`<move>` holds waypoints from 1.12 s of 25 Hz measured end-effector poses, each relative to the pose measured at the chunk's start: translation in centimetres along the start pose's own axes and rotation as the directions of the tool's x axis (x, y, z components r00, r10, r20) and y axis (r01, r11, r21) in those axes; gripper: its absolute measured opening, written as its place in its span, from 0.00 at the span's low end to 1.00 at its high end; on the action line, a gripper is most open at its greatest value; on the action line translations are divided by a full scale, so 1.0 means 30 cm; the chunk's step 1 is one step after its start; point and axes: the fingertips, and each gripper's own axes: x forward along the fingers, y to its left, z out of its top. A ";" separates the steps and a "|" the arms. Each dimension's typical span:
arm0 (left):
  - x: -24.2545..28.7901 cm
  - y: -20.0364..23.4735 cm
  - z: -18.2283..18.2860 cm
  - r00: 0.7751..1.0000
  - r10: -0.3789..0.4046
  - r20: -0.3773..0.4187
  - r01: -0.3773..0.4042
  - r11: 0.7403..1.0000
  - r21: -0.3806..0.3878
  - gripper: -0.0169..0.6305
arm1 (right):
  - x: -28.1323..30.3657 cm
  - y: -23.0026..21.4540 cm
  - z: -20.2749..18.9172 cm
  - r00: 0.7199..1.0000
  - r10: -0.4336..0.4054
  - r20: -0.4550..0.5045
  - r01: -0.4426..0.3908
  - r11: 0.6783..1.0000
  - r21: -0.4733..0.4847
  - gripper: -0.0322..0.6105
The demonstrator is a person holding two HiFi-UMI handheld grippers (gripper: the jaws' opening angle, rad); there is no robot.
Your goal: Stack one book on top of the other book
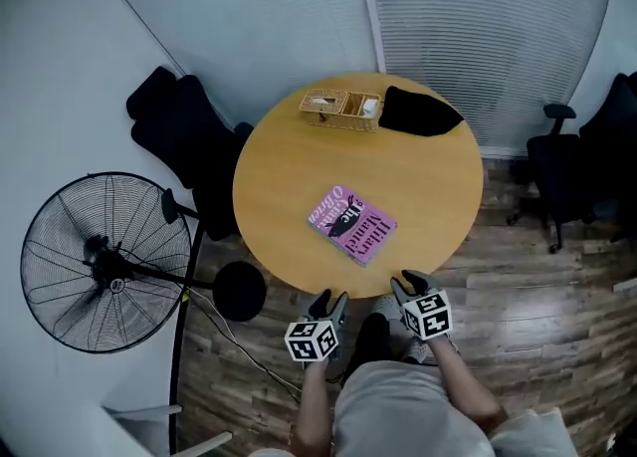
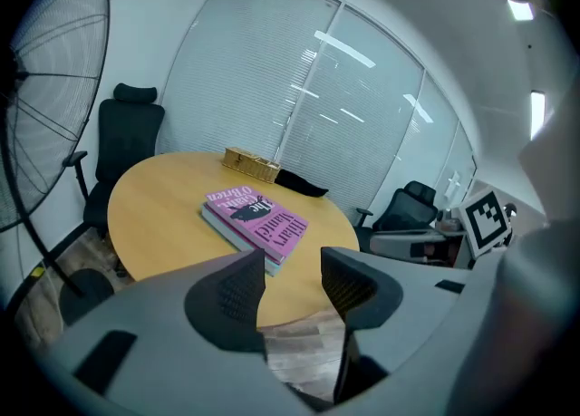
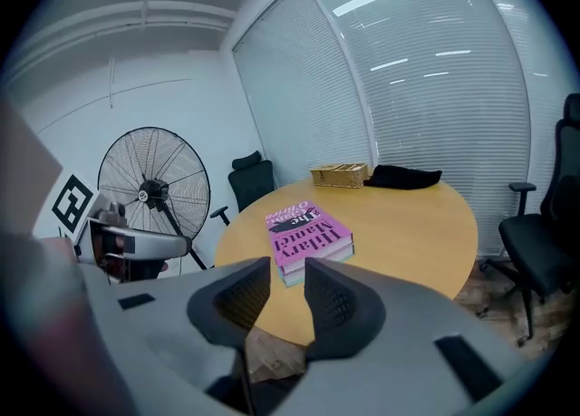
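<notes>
A purple book [image 1: 352, 223] lies flat on top of a second, paler book on the round wooden table [image 1: 279, 196]; only the lower book's edge [image 2: 237, 234] [image 3: 313, 269] shows beneath it. Both grippers are held off the table's near edge, above the floor. My left gripper [image 1: 329, 304] [image 2: 292, 289] is open with nothing between its jaws. My right gripper [image 1: 407, 284] [image 3: 288, 295] is open too, jaws a narrower gap apart and empty. Neither touches the books.
A wicker basket [image 1: 341, 109] and a black cloth [image 1: 419, 113] sit at the table's far side. A big standing fan [image 1: 105, 261] is to the left, with black office chairs [image 1: 184, 131] behind and another [image 1: 572, 166] at the right.
</notes>
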 end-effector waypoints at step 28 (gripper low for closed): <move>-0.154 -0.091 -0.098 0.994 0.069 0.089 -0.076 0.994 0.079 0.09 | -0.144 -0.001 -0.067 0.999 0.032 0.019 -0.030 0.993 -0.113 0.11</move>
